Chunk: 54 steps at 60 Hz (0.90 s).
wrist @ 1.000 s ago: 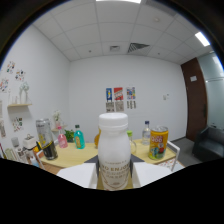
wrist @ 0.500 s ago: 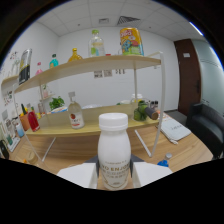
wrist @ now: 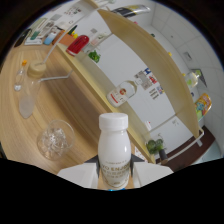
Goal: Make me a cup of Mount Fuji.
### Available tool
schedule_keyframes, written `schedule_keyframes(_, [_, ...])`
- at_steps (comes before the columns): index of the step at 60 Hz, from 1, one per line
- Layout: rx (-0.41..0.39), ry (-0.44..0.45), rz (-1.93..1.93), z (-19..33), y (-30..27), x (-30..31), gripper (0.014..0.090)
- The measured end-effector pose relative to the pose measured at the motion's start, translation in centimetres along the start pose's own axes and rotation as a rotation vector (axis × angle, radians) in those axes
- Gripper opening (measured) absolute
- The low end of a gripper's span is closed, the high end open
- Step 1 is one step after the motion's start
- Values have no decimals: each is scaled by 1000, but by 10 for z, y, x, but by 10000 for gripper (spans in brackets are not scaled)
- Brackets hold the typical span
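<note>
Bottle (wrist: 113, 150) is sitting clamped in your hand-held gripper (wrist: 114, 179), its long axis running straight ahead between the fingers. You are tilting over the counter (wrist: 15, 75), with the ice-filled glass (wrist: 54, 139) lying just beside the bottle.

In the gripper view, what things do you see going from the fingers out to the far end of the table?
White bottle held between the fingers → clear glass with ice → empty plastic bottle lying down → red can on the shelf.

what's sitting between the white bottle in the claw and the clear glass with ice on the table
Nothing: in the gripper view, only bare wooden table lies between the white bottle, gripped in the claw, and the glass of ice.
</note>
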Motion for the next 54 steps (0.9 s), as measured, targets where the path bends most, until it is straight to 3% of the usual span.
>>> schedule_keyframes(18, [6, 52, -684, 8, -4, 3, 471])
schedule_keyframes(30, [-10, 81, -928, 10, -8, 1, 475])
schedule_keyframes(43, [4, 53, -912, 11, -8, -2, 482])
schedule_keyframes(54, [71, 48, -593, 0, -17, 13, 481])
